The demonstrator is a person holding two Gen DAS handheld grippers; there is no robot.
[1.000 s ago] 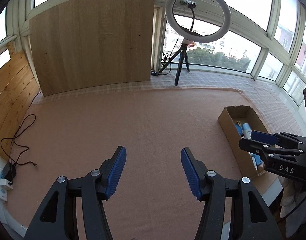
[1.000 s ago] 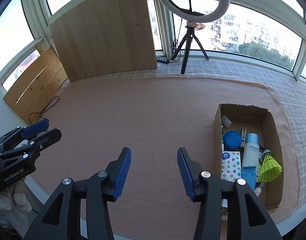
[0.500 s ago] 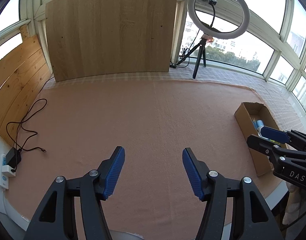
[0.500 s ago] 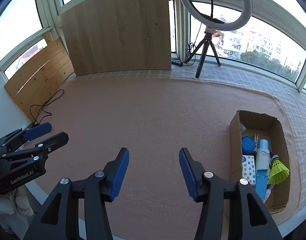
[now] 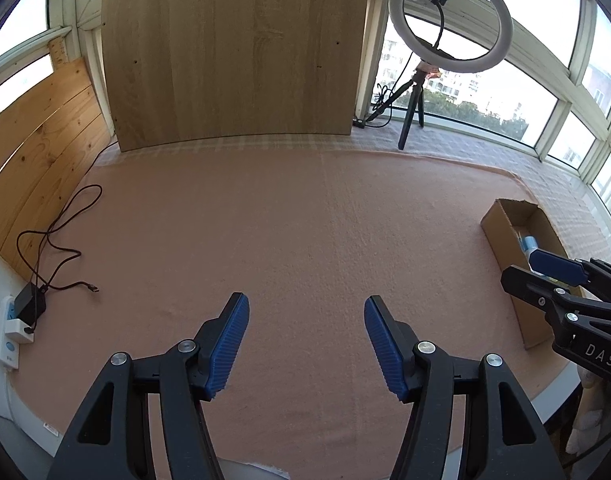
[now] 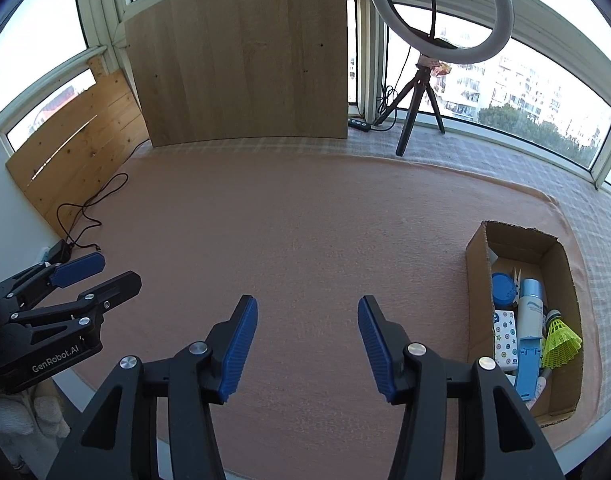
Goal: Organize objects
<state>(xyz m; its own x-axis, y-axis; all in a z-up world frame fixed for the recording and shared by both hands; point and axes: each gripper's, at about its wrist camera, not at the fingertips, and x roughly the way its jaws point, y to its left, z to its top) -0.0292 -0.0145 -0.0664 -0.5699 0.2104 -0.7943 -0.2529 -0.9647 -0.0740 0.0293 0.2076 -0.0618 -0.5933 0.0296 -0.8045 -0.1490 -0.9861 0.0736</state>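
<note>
**Grippers.** Left black two-finger gripper with blue ribbed pads [image 5: 305,308]: set wide, nothing between the pads, hovering over bare cloth. Right black two-finger gripper with blue ribbed pads [image 6: 307,304]: set at a moderate gap, somewhat narrower than the left, likewise empty and clear of the surface.

**Change noted.** Compared with a second ago, both views swung leftward. Open brown cardboard box [image 6: 521,242] now sits nearer the right edge of each view, well apart from both grippers. More of the left-hand clutter is exposed. Read as a withdrawal from the box with nothing carried.

**Meaning for the task.** No loose item visible anywhere on the pink fabric table cover [image 5: 305,220]. Judged: sorting largely done, or a pause before the next pick. Cannot tell which.

**Count, box contents, near right:**
- one round blue lidded tub [image 6: 503,290]
- one wooden clothes peg [image 6: 516,276]
- one pale blue cylindrical bottle [image 6: 530,312]
- one white star-patterned tissue pack [image 6: 505,340]
- one yellow-green shuttlecock [image 6: 561,340]
- one flat blue plastic piece [image 6: 527,368]
- one small white item [image 6: 492,258] in the far corner, kind not identifiable

**Count, surroundings:**
- one white ring light on a black tripod [image 5: 396,2], far right
- one large pale wooden board [image 5: 233,52], leaning at the far side
- one slatted pine panel [image 5: 37,140], left
- one black charger with trailing cable [image 5: 31,300], near left
</note>
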